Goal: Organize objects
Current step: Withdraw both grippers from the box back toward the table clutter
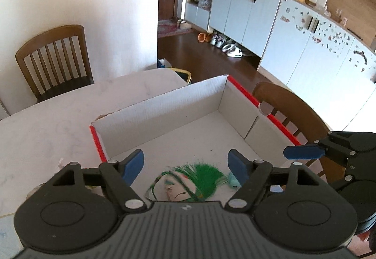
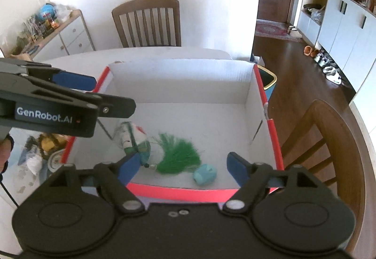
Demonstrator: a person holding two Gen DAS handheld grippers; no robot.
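A white cardboard box with red edges (image 1: pixel 164 108) (image 2: pixel 178 78) stands open on the pale table. Inside it lie a painted mask ornament with a green tassel (image 1: pixel 188 179) (image 2: pixel 178 153) and a small teal object (image 1: pixel 233 180) (image 2: pixel 205 174). My left gripper (image 1: pixel 186 162) is open and empty, hovering over the box above the ornament; it also shows from the side in the right wrist view (image 2: pixel 77 85). My right gripper (image 2: pixel 181 166) is open and empty above the box's near red edge; one of its blue fingers (image 1: pixel 303 152) shows in the left wrist view.
Loose clutter (image 2: pixel 44 146) lies on the table (image 1: pixel 47 127) left of the box. Wooden chairs stand at the far side (image 2: pixel 148 21) and at the right (image 2: pixel 329 141). A bin (image 2: pixel 269 83) sits on the floor beyond the box.
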